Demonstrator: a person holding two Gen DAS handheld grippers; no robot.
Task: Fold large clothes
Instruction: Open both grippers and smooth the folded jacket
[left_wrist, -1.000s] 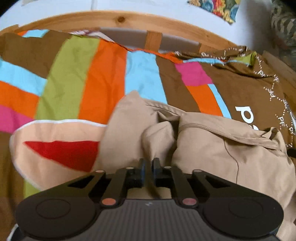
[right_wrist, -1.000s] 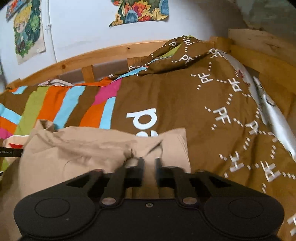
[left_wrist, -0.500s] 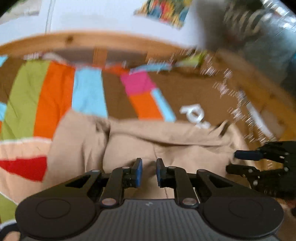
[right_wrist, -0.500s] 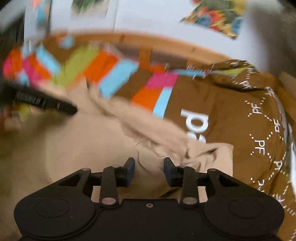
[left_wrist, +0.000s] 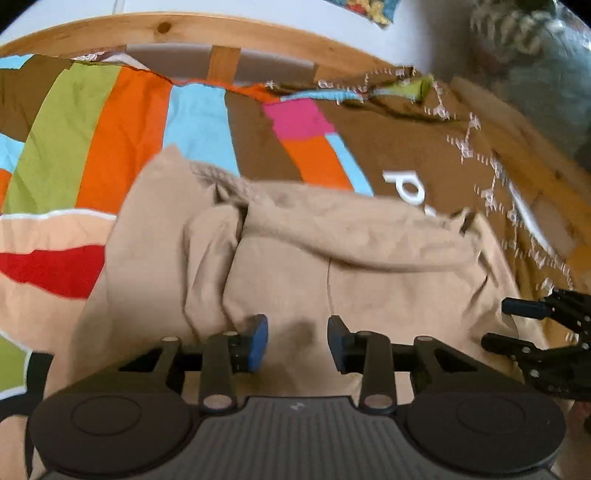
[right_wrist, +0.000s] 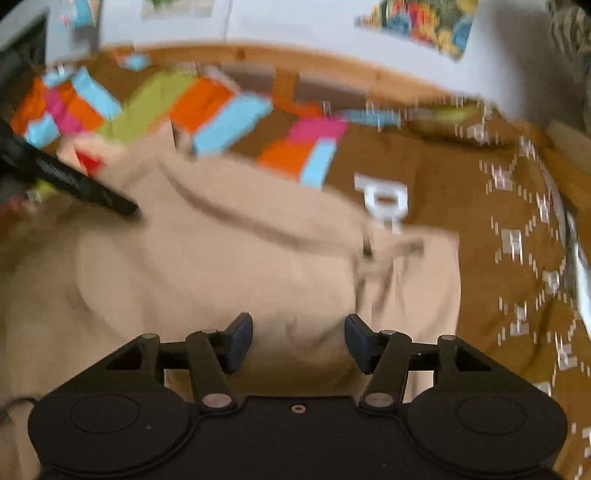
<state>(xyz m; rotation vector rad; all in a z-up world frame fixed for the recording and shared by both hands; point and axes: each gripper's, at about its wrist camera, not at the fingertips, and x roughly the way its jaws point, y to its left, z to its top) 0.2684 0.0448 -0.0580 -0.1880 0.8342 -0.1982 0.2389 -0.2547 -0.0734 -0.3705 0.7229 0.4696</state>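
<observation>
Beige garment lies on the bed's patchwork quilt, bunched and doubled over once, perhaps; blur hides its edges. Left tool and right tool both gape, empty. Squaring and further folds remain.

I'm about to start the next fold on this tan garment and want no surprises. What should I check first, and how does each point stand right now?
1. Left gripper released: ok, jaws apart, no cloth between them.
2. Right gripper released: ok, jaws apart, nothing held.
3. Tan garment resting on the striped bedspread: ok.
4. Garment lying flat: not ok, a thick fold and wrinkles run across it.
5. Grippers apart from each other: ok, the right one sits at the garment's right edge in the left view.
6. Edges lined up: cannot tell, the right view is blurred.
</observation>
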